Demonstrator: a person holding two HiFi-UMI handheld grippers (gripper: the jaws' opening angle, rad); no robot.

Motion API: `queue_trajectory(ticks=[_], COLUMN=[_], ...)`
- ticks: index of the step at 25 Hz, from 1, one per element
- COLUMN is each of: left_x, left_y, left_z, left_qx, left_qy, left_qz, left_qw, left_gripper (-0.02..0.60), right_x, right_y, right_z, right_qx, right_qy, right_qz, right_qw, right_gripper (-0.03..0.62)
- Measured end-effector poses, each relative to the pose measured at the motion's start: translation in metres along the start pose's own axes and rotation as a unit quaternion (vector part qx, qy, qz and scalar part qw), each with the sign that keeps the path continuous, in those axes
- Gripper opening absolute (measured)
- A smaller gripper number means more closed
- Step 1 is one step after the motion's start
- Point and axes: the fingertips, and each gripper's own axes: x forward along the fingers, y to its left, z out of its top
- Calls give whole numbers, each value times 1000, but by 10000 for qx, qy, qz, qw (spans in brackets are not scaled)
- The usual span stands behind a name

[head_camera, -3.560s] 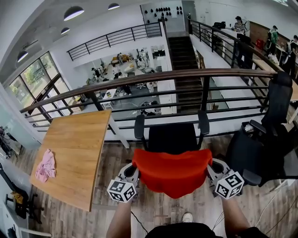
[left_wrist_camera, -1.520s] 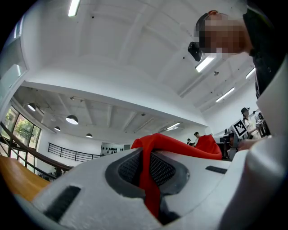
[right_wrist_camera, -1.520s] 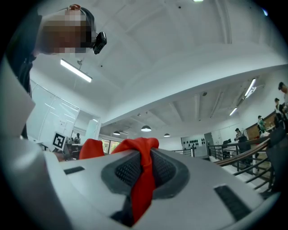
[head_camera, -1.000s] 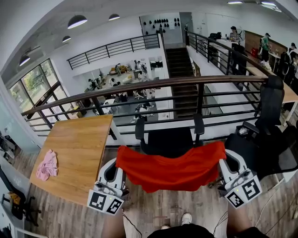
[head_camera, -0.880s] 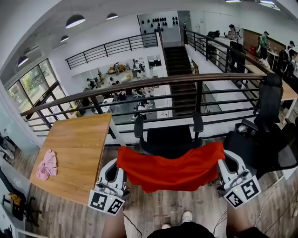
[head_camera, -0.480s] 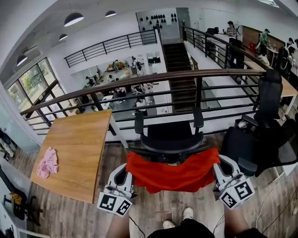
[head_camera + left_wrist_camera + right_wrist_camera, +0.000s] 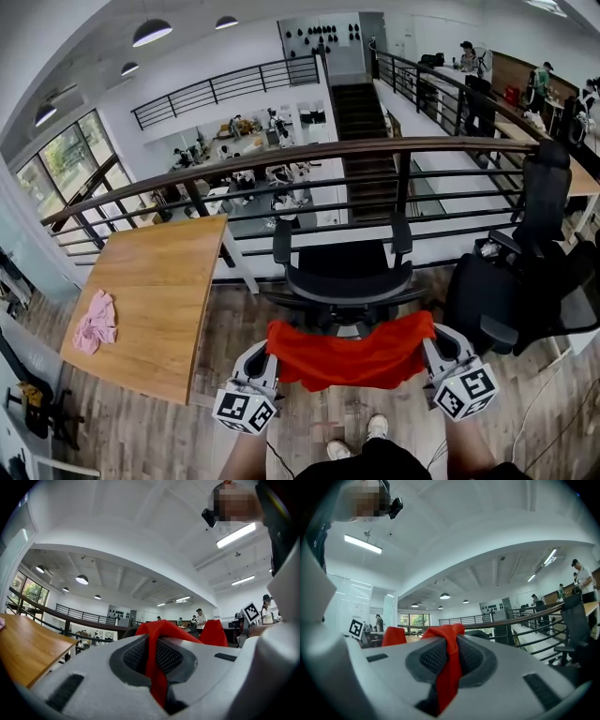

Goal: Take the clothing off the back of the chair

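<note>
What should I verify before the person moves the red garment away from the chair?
1. Grip of left gripper on red garment: ok, jaws shut on the cloth.
2. Grip of right gripper on the garment: ok, jaws shut on the cloth.
3. Garment off the top edge of the chair back: ok.
4. Hem free of the chair's rear: cannot tell.
5. Garment slung evenly between both grippers: ok.

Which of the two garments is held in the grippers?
The red garment, pinched at each end by the left gripper and right gripper; the pink garment lies loose on the table.
</note>
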Motion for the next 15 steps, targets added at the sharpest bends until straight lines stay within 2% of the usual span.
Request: queue_trajectory(ticks=[8,15], left_x=[-1,-1], left_y=[2,1], left_z=[-35,-56], left_qx=[-244,-241], left_qy=[279,393], left_qz=[49,32], left_qw=[9993,9989], left_gripper=[29,29], right_x=[3,2], right_y=[-7,-10], right_z=[-40,-63], right_qx=[23,-2], right_qy=[349,547], right_qz=[-137,-156], right_qw=[9993,9984], right_gripper=[46,46])
